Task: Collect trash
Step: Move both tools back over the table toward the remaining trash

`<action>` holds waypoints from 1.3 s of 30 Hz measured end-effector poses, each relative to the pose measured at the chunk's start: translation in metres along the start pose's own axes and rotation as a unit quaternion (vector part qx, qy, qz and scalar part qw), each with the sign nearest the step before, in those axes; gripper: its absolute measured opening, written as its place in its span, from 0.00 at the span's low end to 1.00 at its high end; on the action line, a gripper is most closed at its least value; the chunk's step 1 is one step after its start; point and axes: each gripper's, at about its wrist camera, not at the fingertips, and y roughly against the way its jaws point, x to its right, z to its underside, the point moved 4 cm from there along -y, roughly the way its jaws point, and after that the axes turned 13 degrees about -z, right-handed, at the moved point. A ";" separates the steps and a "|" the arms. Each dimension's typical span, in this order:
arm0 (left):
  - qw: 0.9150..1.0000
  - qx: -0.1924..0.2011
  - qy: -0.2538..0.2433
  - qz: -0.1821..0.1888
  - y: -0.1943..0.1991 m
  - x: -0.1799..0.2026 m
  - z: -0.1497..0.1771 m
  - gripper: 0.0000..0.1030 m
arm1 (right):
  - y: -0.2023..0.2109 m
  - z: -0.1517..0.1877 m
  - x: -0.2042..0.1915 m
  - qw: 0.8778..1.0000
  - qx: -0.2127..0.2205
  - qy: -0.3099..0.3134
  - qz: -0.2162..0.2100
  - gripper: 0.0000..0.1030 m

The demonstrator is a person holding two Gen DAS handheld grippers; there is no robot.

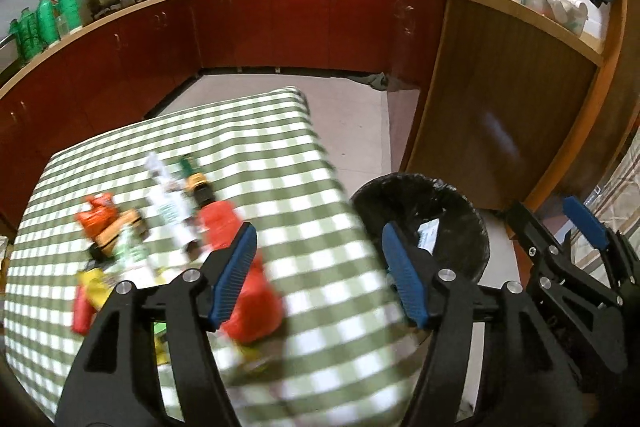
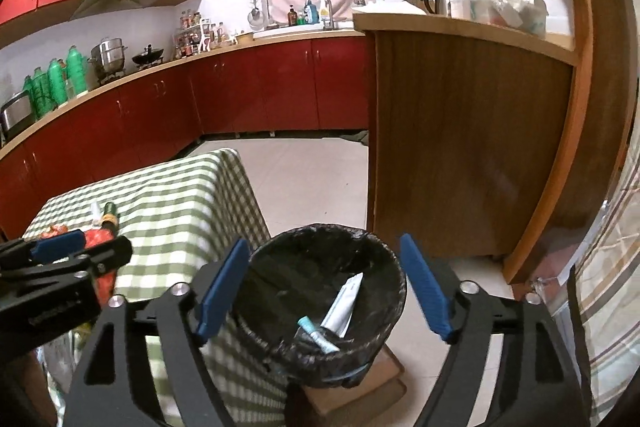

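Bin (image 2: 320, 291) right of table (image 2: 172, 195)

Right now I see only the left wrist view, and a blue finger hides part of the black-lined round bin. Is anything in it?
Observer: Yes, a white squeezed tube leans on the wall of the black-lined round bin.
Operator: Only that?
Observer: No, a smaller teal-capped tube lies beside it.
Operator: Is the bin on the floor?
Observer: It stands on a flat brown board.
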 end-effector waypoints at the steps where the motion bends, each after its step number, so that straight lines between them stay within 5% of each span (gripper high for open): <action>1: 1.000 0.001 0.003 -0.003 0.004 -0.007 0.002 0.64 | 0.003 0.002 -0.006 1.000 -0.001 0.006 0.000 0.77; 20: 0.994 -0.022 0.046 -0.101 0.046 -0.171 0.086 0.68 | 0.031 0.043 -0.124 0.994 -0.037 0.061 -0.079 0.79; 32: 0.985 -0.053 0.083 -0.139 0.046 -0.222 0.127 0.68 | 0.020 0.076 -0.185 0.982 -0.071 0.107 -0.141 0.78; 39: 0.986 -0.061 0.083 -0.134 0.044 -0.218 0.134 0.68 | 0.009 0.094 -0.192 0.977 -0.103 0.111 -0.152 0.45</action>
